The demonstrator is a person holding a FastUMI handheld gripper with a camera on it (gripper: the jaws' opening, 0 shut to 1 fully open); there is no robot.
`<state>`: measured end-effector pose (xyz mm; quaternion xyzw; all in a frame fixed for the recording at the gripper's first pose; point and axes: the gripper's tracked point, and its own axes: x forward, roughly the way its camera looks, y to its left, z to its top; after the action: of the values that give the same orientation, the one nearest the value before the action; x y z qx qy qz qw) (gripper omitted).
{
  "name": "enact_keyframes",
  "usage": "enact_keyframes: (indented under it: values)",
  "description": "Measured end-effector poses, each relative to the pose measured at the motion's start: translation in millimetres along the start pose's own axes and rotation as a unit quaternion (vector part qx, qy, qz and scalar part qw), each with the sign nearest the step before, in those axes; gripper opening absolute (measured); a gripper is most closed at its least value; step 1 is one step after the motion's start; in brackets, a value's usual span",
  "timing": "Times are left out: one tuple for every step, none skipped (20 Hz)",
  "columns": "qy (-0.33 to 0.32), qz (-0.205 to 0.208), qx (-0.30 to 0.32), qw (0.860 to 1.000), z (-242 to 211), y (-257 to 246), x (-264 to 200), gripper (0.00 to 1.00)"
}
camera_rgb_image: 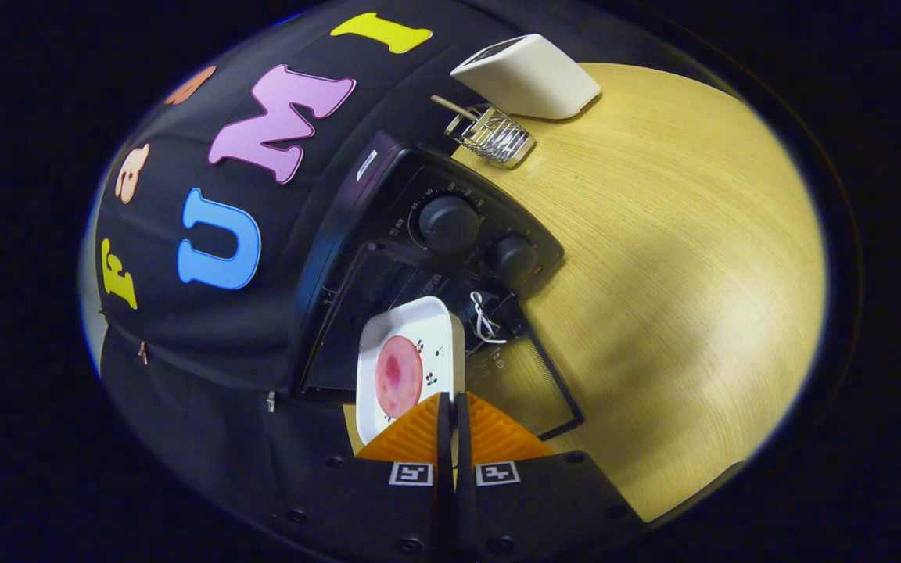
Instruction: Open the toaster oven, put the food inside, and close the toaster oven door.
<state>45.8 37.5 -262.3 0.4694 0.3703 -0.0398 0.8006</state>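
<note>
On a pale wooden desk [693, 258], the hand-held gripper [450, 414] pinches the near rim of one white tray [439, 324], its fingers nearly closed. One round pink slice of food [398, 375] lies on it, at the mouth of one open black toaster oven [388, 234] with two knobs. The tray looks light, stiff and slippery; its rim seems the best hold.

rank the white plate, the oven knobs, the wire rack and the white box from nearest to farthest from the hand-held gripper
From the hand-held gripper, shut on the plate's edge:
1. White plate, between the fingers, at the open toaster oven.
2. Oven knobs, beyond the plate.
3. Wire rack, past the oven on the table.
4. White box, just behind the rack.
</note>
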Motion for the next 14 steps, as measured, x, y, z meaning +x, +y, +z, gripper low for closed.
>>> enact_keyframes:
  values:
    - [-0.007, 0.003, 0.013, 1.000, -0.1, 4.1, 9.0, 0.05]
    - [-0.015, 0.006, 0.024, 1.000, 1.9, 6.9, 19.3, 0.05]
    - [-0.023, 0.005, 0.035, 0.999, 2.5, 8.2, 27.6, 0.05]
    - [-0.032, 0.005, 0.046, 0.998, 4.3, 9.4, 36.5, 0.05]
    - [-0.039, 0.004, 0.054, 0.998, 5.6, 10.4, 44.5, 0.05]
    - [-0.046, 0.002, 0.063, 0.997, 7.2, 11.5, 50.8, 0.05]
    - [-0.056, 0.004, 0.071, 0.996, 12.0, 12.9, 57.4, 0.05]
    - [-0.068, 0.006, 0.080, 0.994, 17.0, 15.5, 64.4, 0.05]
    - [-0.079, 0.006, 0.086, 0.993, 20.4, 16.0, 69.2, 0.05]
    - [-0.088, 0.005, 0.093, 0.992, 24.5, 16.9, 75.6, 0.05]
    - [-0.093, 0.002, 0.103, 0.990, 26.4, 18.4, 81.1, 0.05]
    - [-0.098, 0.004, 0.114, 0.989, 28.9, 21.8, 89.8, 0.05]
    - [-0.104, 0.001, 0.118, 0.988, 32.3, 24.2, 93.0, 0.05]
    - [-0.113, -0.006, 0.115, 0.987, 36.2, 25.8, 96.8, 0.05]
